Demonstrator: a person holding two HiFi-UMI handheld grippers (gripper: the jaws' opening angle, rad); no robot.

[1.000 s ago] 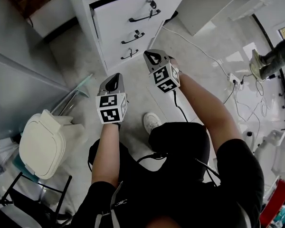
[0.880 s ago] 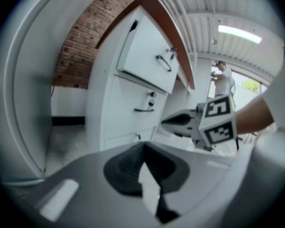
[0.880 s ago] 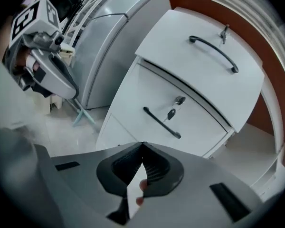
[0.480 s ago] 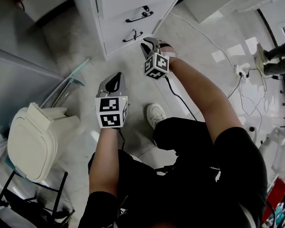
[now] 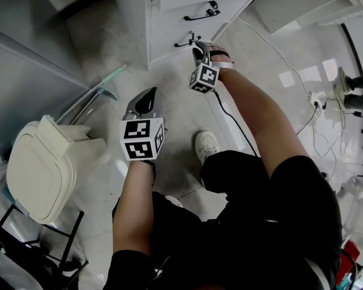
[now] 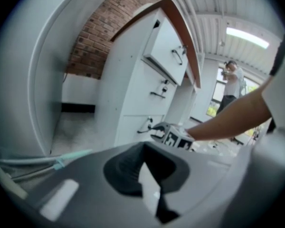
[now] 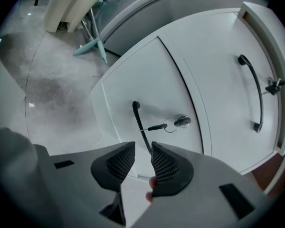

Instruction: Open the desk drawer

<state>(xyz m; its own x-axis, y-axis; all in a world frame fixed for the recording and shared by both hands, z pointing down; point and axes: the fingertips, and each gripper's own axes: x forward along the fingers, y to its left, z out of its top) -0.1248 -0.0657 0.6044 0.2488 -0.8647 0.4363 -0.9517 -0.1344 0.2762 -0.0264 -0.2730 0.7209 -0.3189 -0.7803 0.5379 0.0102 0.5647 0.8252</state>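
A white drawer unit point(image 5: 169, 26) stands at the top of the head view, with black handles on its fronts. My right gripper point(image 5: 198, 46) is at the lowest drawer's handle point(image 5: 187, 41). In the right gripper view that thin black handle point(image 7: 140, 122) runs down between the jaws of the right gripper point(image 7: 142, 159), which stand open with a narrow gap. A key point(image 7: 178, 122) sits in the lock beside it. My left gripper point(image 5: 146, 96) hangs back over the floor, shut on nothing point(image 6: 143, 148). The top drawer point(image 6: 168, 51) sticks out of the unit.
A cream chair seat point(image 5: 33, 174) sits at the left, beside a teal-tipped leg point(image 5: 106, 83). Cables and a power strip point(image 5: 314, 98) lie on the floor at the right, near another person's feet point(image 5: 357, 80). My own shoe point(image 5: 207, 147) is below the right gripper.
My right gripper has reached forward and down to the lowest drawer's handle. The left gripper has stayed about where it was. The head view has shifted down, so the drawers sit higher in frame.
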